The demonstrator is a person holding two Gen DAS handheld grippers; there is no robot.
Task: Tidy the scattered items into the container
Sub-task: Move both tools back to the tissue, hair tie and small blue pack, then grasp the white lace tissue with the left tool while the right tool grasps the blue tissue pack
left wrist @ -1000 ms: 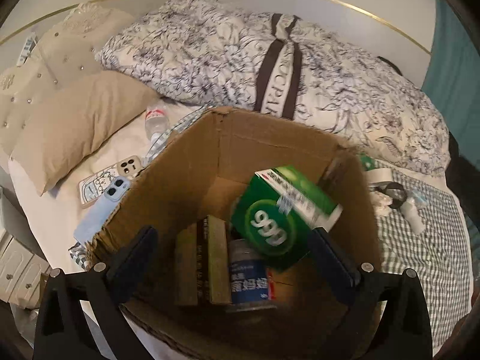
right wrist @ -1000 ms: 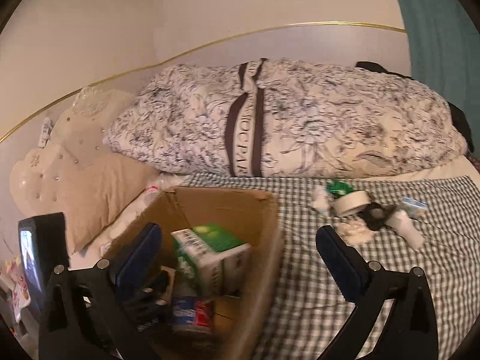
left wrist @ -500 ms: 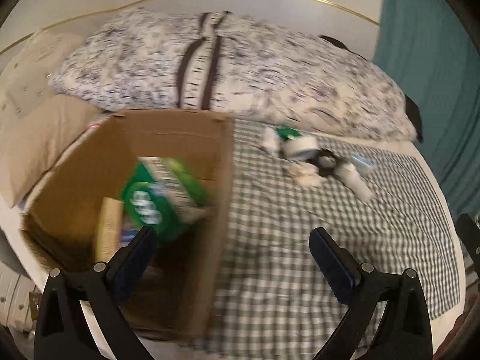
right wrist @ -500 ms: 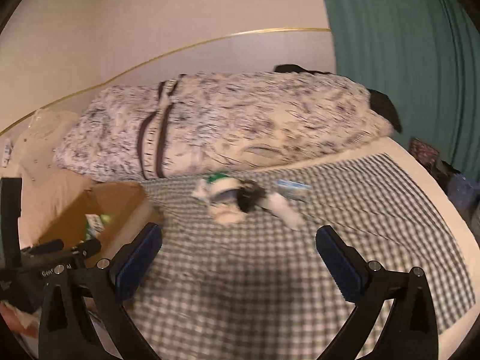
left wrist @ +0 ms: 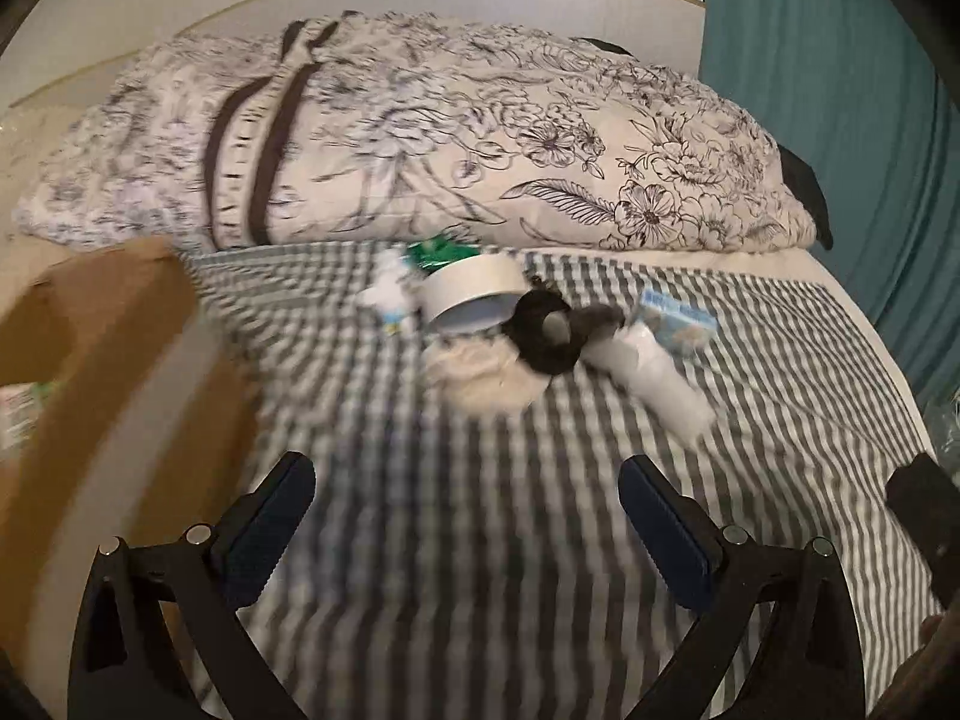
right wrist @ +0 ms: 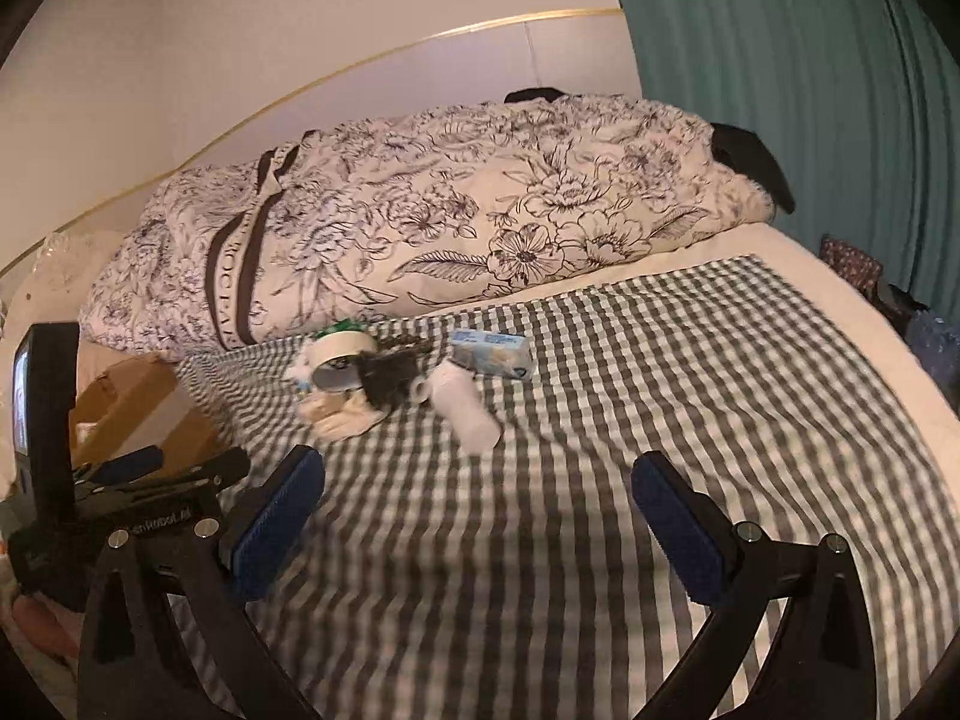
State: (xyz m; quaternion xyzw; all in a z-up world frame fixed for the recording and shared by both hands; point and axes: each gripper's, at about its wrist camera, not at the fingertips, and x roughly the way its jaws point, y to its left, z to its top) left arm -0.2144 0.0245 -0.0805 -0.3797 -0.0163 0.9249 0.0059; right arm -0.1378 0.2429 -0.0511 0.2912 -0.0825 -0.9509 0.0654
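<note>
A cluster of loose items lies on the checked bedspread (left wrist: 480, 540): a roll of white tape (left wrist: 471, 294) (right wrist: 339, 360), a black clip-like object (left wrist: 546, 333) (right wrist: 387, 375), a white bottle (left wrist: 657, 384) (right wrist: 465, 405), a crumpled cream cloth (left wrist: 486, 375) (right wrist: 342, 414), a small blue box (left wrist: 678, 318) (right wrist: 492, 354) and a green packet (left wrist: 441, 252). The cardboard box (left wrist: 102, 360) (right wrist: 129, 408) stands at the left. My left gripper (left wrist: 465, 531) is open and empty, short of the cluster. My right gripper (right wrist: 477, 519) is open and empty, also short of it.
A folded floral duvet (left wrist: 420, 138) (right wrist: 420, 228) lies along the far side of the bed. A teal curtain (left wrist: 840, 120) (right wrist: 810, 90) hangs at the right. The left gripper's body (right wrist: 114, 492) shows at the left of the right wrist view.
Both grippers have swung right, away from the cardboard box with its green carton, and now face the cluster of items on the checked bedspread. Both stay open and empty.
</note>
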